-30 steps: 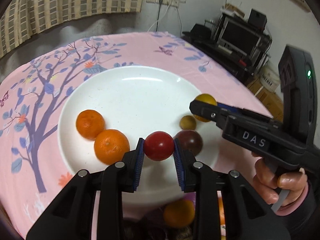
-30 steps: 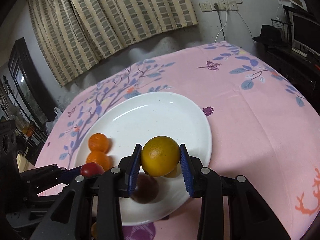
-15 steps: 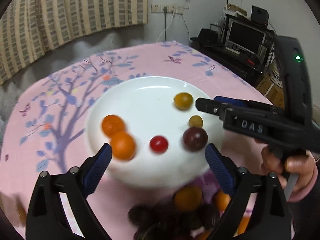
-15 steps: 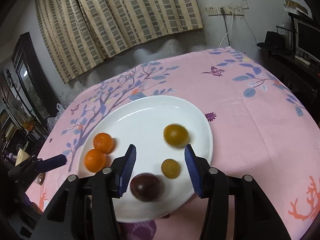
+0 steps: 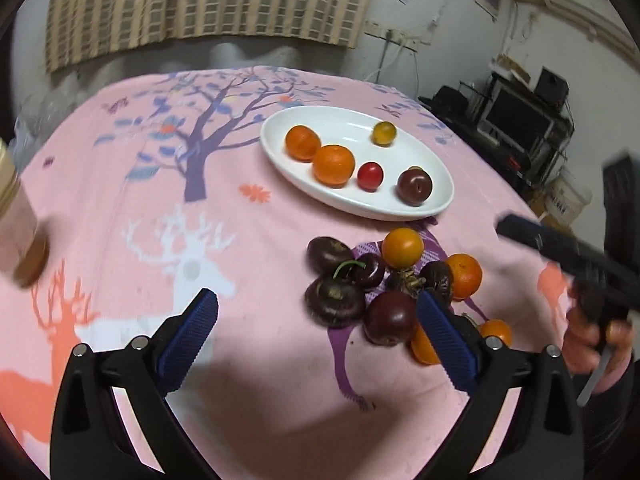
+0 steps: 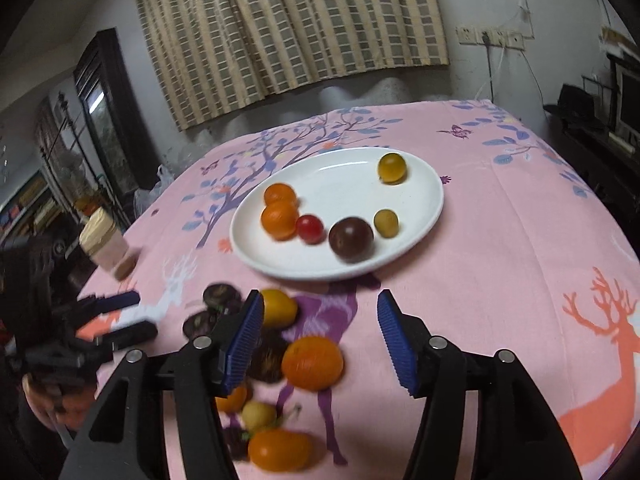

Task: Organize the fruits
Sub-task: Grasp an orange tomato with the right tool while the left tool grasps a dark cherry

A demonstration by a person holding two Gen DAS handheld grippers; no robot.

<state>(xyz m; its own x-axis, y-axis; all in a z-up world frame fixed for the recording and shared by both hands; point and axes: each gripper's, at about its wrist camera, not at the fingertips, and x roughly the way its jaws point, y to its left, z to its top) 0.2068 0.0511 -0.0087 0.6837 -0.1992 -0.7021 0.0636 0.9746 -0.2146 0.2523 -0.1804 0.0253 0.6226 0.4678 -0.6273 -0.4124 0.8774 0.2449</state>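
Note:
A white oval plate (image 5: 440, 200) (image 6: 432, 200) holds two oranges (image 5: 333, 163), a red tomato (image 5: 369, 176), a dark plum (image 5: 414, 186), a yellow fruit (image 5: 384, 133) and a small olive-yellow fruit (image 6: 385, 222). A pile of loose dark plums (image 5: 335, 300), oranges and yellow fruits (image 5: 402, 246) lies on the pink cloth in front of the plate. My left gripper (image 5: 316, 336) is open and empty, above the cloth left of the pile. My right gripper (image 6: 320, 340) is open and empty, above an orange (image 6: 312, 362) in the pile.
A jar with a tan lid (image 6: 106, 244) (image 5: 16, 216) stands on the table's left side. The pink patterned tablecloth (image 5: 160, 200) covers the round table. Curtains and a wall lie behind; a TV stand (image 5: 520, 120) is at the right.
Both grippers opened, left the red tomato and the yellow fruit on the plate, and pulled back towards the pile of loose fruit.

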